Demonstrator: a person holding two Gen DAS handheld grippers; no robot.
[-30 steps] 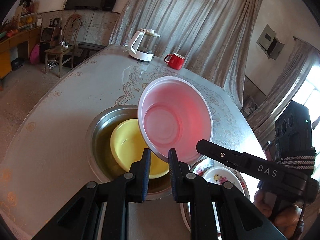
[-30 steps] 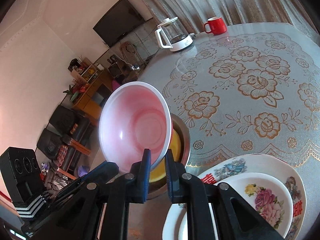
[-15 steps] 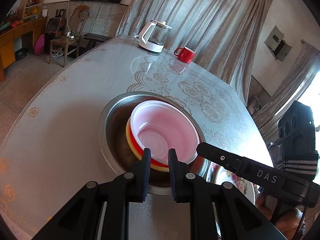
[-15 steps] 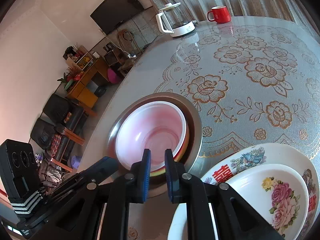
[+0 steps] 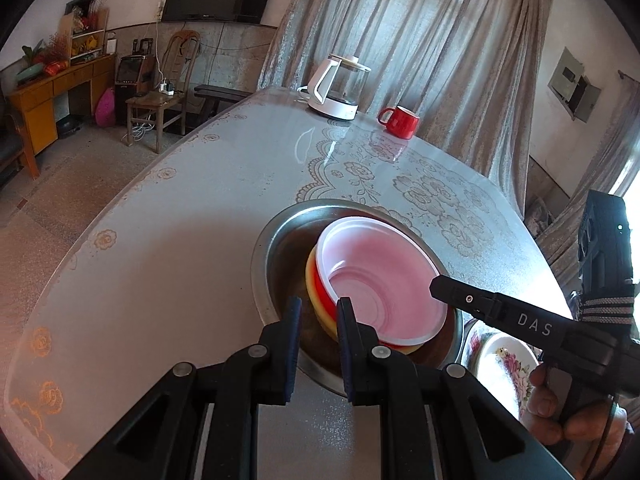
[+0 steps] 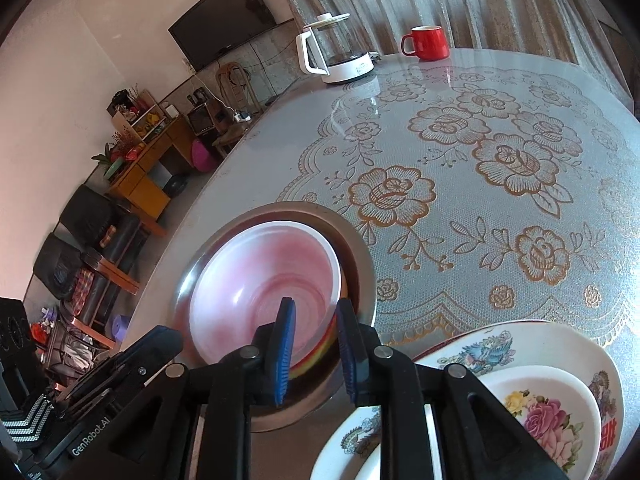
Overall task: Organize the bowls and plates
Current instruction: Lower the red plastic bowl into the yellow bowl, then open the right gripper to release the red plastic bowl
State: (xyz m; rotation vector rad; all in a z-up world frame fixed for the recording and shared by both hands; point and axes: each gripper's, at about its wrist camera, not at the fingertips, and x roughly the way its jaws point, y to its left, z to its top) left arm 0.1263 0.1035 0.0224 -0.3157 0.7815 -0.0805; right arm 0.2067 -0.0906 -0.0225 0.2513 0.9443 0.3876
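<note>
1. The step in hand looks like the end of a nesting move: the pink bowl sits inside a yellow bowl, and both rest in the steel basin on the bench.
2. The right gripper has its jaws parted by a small gap, with the pink bowl's near rim lying about in that gap. I cannot tell for certain whether the pads touch the rim, but they do not look clamped on it.
3. The left gripper also has its jaws slightly apart and holds nothing. It hovers over the near edge of the basin, just beside the stacked bowls.
4. The pink bowl is thin and translucent, with a white rim and a red outer wall showing above the yellow one. It sits a little tilted and off-centre in the yellow bowl, shifted toward the right of the basin.
5. Just right of the basin are two flowered plates, the smaller stacked on the larger, touching or nearly touching the basin's edge.
6. The next move, as I judge it, is to draw the right gripper clear of the rim without dragging the light bowl, then see to the plates or square up the stack.
7. A kettle and a red mug stand at the far side, well apart from the work.
</note>
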